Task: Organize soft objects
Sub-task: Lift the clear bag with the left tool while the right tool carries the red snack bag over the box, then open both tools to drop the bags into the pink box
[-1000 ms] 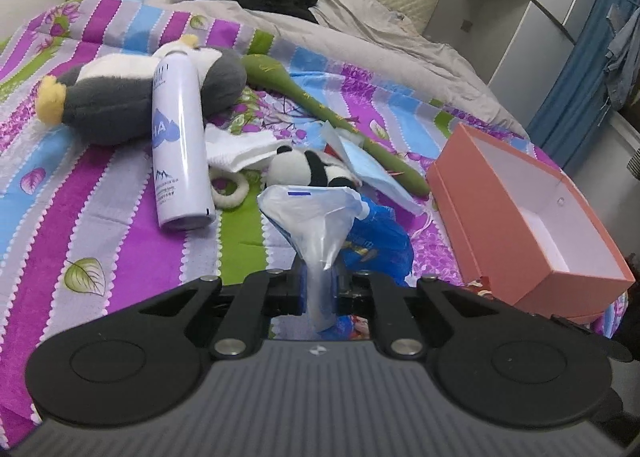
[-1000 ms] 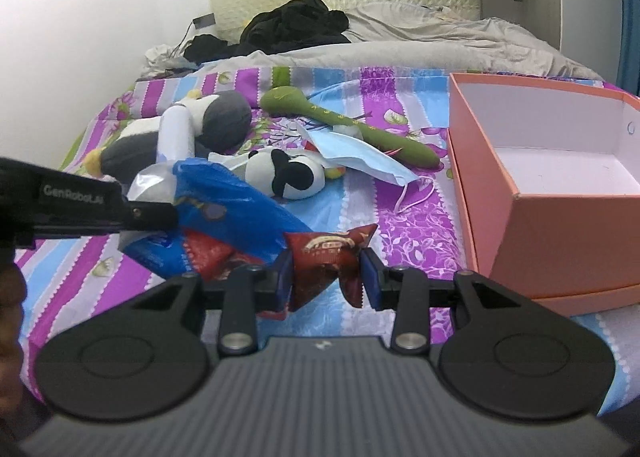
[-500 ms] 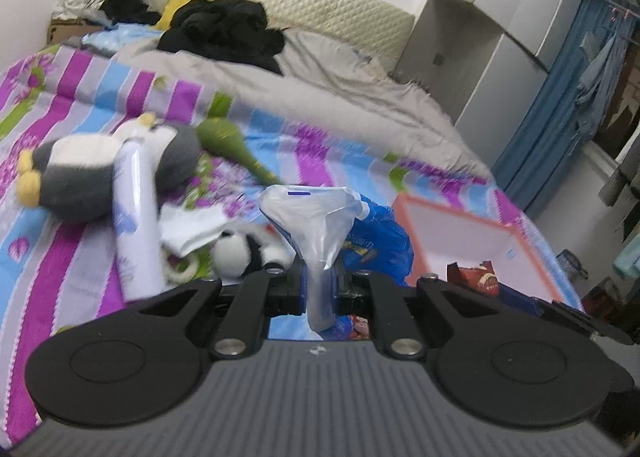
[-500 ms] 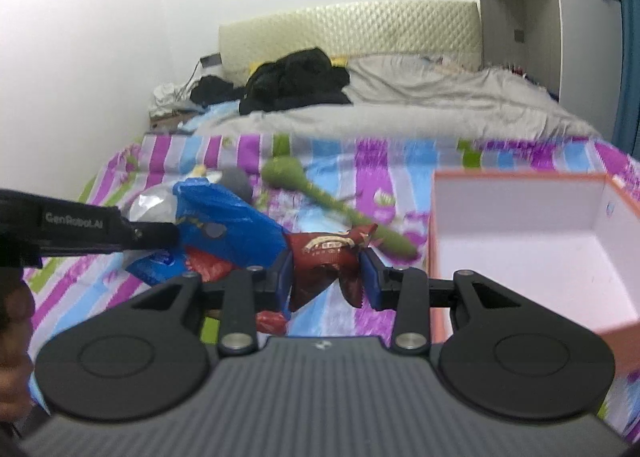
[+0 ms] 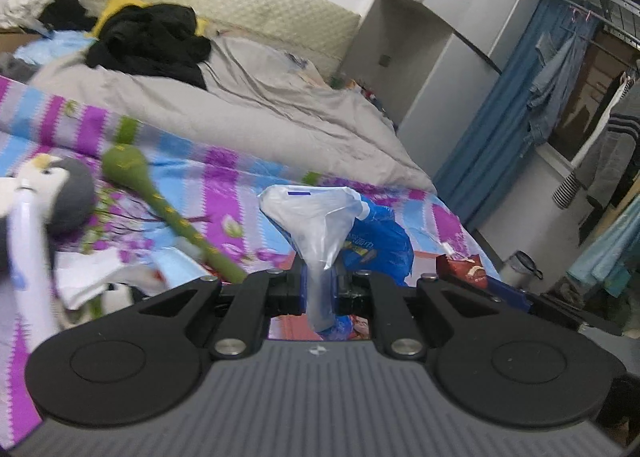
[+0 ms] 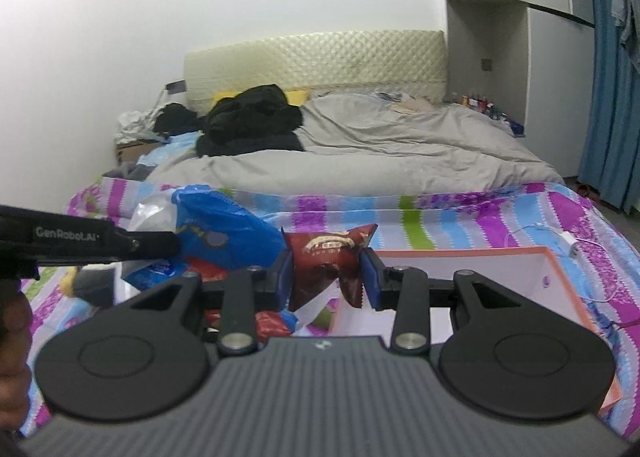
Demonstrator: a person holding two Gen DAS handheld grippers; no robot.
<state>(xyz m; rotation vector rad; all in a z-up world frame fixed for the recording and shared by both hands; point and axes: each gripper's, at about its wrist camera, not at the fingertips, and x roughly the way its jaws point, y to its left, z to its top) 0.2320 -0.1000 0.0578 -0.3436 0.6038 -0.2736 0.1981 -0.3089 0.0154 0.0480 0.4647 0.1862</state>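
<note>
My left gripper (image 5: 318, 291) is shut on the clear neck of a blue plastic bag (image 5: 376, 245) and holds it in the air. My right gripper (image 6: 326, 277) is shut on a dark red snack packet (image 6: 328, 257) that hangs at the same bag (image 6: 216, 237). Both are raised above the striped bed. The pink box (image 6: 480, 281) sits just below and ahead of the right gripper. The left gripper's arm (image 6: 88, 239) crosses the left of the right wrist view. The red packet also shows in the left wrist view (image 5: 462, 269).
A grey penguin plush (image 5: 68, 193), a white spray bottle (image 5: 28, 257), a green plush stick (image 5: 168, 213), white tissue (image 5: 92, 273) and a small panda toy (image 5: 116, 297) lie on the bedspread to the left. Grey duvet (image 6: 380, 153) and black clothes (image 6: 248, 121) lie behind.
Both grippers have risen and tilted up with the bag and packet. The bed items have dropped low in view. The pink box now lies under the right gripper.
</note>
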